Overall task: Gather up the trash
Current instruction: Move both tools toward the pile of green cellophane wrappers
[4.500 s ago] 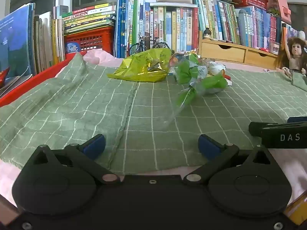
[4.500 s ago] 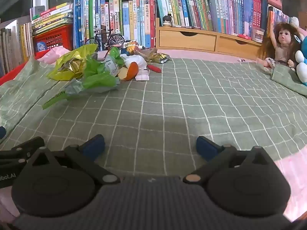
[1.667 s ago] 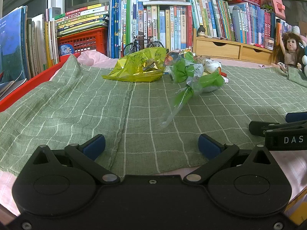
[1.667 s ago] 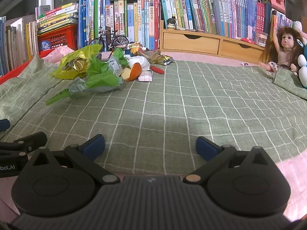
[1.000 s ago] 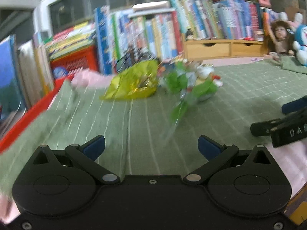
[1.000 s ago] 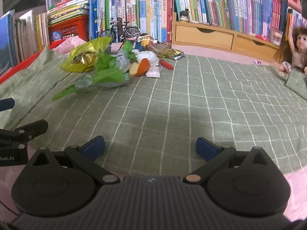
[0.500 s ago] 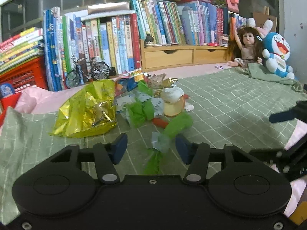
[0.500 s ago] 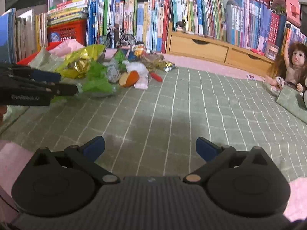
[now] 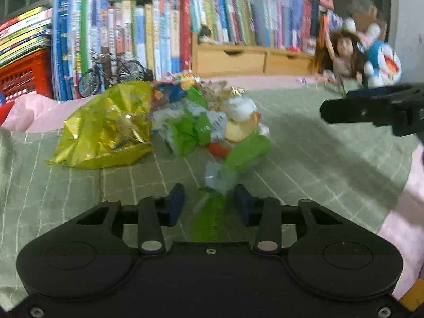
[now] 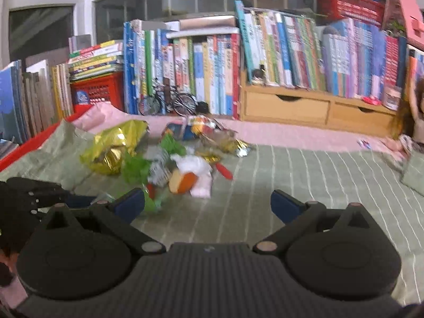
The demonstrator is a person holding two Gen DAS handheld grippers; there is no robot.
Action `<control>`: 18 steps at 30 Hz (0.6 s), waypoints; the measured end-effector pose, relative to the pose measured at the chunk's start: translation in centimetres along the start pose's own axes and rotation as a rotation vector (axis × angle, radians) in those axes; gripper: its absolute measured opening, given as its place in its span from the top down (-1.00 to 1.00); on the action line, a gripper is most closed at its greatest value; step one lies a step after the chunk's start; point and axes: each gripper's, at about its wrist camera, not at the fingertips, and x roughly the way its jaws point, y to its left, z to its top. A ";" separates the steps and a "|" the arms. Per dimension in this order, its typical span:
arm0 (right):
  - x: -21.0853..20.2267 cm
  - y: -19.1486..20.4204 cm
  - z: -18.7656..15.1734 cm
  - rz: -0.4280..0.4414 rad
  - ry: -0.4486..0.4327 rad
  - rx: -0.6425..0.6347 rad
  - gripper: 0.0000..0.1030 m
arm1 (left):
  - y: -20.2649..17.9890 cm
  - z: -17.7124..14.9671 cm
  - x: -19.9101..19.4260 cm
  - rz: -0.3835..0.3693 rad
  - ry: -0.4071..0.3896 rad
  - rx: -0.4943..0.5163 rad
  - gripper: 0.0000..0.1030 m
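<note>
Green wrapper point(image 9: 212, 212) lies between the closing left gripper point(image 9: 209, 205) jaws — right gripper point(image 10: 208, 201) jaws wide, empty.

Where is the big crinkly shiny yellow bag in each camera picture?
Left wrist view: the crinkly shiny yellow foil bag lies left of centre on the green checked cloth, left of the trash pile.
Right wrist view: the same bag lies on the left, behind the green wrappers.
Shared landmark: the small toy bicycle stands by the books behind the bag in both.
</note>
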 end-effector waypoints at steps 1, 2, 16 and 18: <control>0.3 0.1 0.3 0.013 -0.004 -0.005 -1.00 | 0.4 -0.1 -0.6 0.007 -0.020 -0.016 0.42; 0.6 0.3 0.6 0.029 -0.018 -0.007 -0.99 | 0.8 -0.2 -1.1 0.018 -0.037 -0.030 0.48; 11.5 5.5 3.9 0.232 0.102 -0.258 -0.58 | 6.4 -2.4 -7.6 0.097 -0.135 -0.220 0.38; 13.3 5.6 3.6 0.199 0.147 -0.251 -0.50 | 6.8 -3.1 -7.9 0.101 -0.131 -0.241 0.34</control>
